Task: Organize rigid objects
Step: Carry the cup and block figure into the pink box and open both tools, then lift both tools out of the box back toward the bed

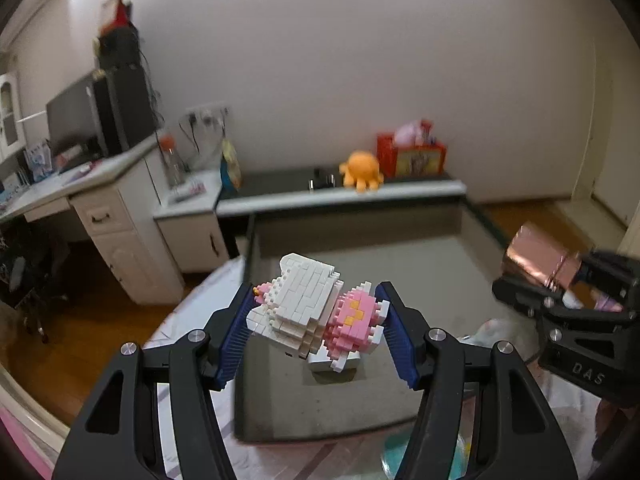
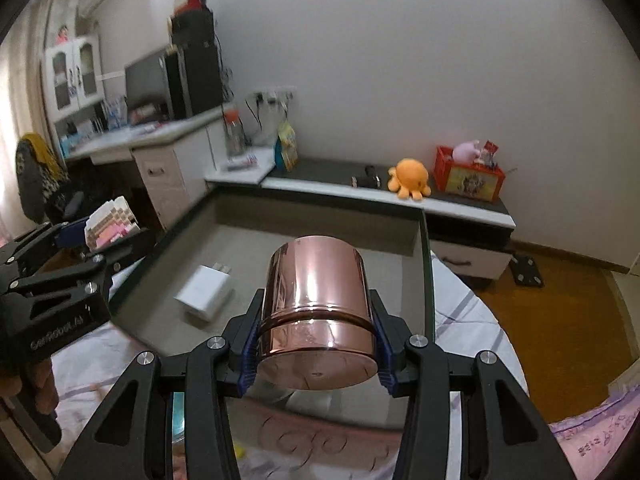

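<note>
Brick-built figure (image 1: 320, 312), white and pink, is hanging sideways between the blue pads of the left tongs (image 1: 318, 332), which are closing on it from both flanks. We are seeing it held in the air above the grey open box (image 1: 440, 272). In the right wrist view the right tongs (image 2: 318, 340) are clamping a copper-coloured tin (image 2: 318, 308) near its lidded end, the tin lying on its side and pointing forward over the same grey box (image 2: 320, 220). A white charger block (image 2: 204, 290) is already lying on the box floor, below the figure in the left wrist view.

We are judging that both items are being carried toward the box for placing.

Risks we are noting:
- The figure is made of small pressed-together bricks and is being gripped across uneven studs; a tighter squeeze or a knock could be splitting pieces off.
- It is hanging tilted, so releasing it from this height could be toppling or breaking it on the charger.
- The tin is smooth and round, and the pads are holding only a narrow band; it could be slipping or rolling once released on its side.
- Both tongs are working close together over one box, so a collision is possible.
</note>
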A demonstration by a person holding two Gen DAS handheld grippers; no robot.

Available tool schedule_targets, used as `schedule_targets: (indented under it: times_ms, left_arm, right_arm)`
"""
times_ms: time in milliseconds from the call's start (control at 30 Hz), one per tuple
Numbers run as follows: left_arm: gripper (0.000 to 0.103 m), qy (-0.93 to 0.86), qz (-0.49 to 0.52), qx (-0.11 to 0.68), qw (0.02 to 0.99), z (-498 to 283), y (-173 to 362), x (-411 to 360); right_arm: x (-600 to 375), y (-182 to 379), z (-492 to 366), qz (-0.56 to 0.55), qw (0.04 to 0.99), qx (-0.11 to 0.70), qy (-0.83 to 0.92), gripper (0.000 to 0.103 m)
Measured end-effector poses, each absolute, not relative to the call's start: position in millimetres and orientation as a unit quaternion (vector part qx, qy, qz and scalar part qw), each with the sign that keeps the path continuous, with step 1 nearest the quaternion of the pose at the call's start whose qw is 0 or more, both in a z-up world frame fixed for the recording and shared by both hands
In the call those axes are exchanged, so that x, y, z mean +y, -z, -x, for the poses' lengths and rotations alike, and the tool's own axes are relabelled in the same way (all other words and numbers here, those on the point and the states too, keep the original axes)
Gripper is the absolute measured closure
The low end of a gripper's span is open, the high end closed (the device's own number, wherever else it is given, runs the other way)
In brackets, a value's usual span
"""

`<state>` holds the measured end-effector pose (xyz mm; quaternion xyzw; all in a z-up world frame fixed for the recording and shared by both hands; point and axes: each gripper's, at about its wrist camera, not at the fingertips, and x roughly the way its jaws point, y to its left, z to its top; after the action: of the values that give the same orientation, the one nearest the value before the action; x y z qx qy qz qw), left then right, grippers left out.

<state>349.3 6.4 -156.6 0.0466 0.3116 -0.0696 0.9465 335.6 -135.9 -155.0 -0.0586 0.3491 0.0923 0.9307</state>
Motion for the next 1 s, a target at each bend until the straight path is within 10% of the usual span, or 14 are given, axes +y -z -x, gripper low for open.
schedule_targets:
  times_ms: [433, 500, 567, 633, 1000]
  left_arm:
    - [0.039, 0.083, -0.099, 0.379, 0.917, -377, 192, -36]
    - [0.020, 0.080, -0.097, 0.370, 0.921, -374, 188, -34]
    - [0.007, 0.080, -0.086, 0.353, 0.928, -366, 180, -31]
    - [0.007, 0.085, -0.073, 0.344, 0.932, -361, 171, -22]
    - [0.000, 0.072, 0.001, 0.220, 0.973, -236, 91, 29]
  right_arm:
    - [-155, 177, -377, 0.056, 0.897, 0.436, -0.055, 0.055]
    - [-155, 177, -376, 0.053, 0.894, 0.441, -0.057, 0.054]
    - [-159, 169, -373, 0.043, 0.904, 0.422, -0.052, 0.050]
    - [-163, 158, -364, 0.027, 0.913, 0.403, -0.051, 0.025]
    - [-159, 80, -250, -0.013, 0.956, 0.278, -0.096, 0.019]
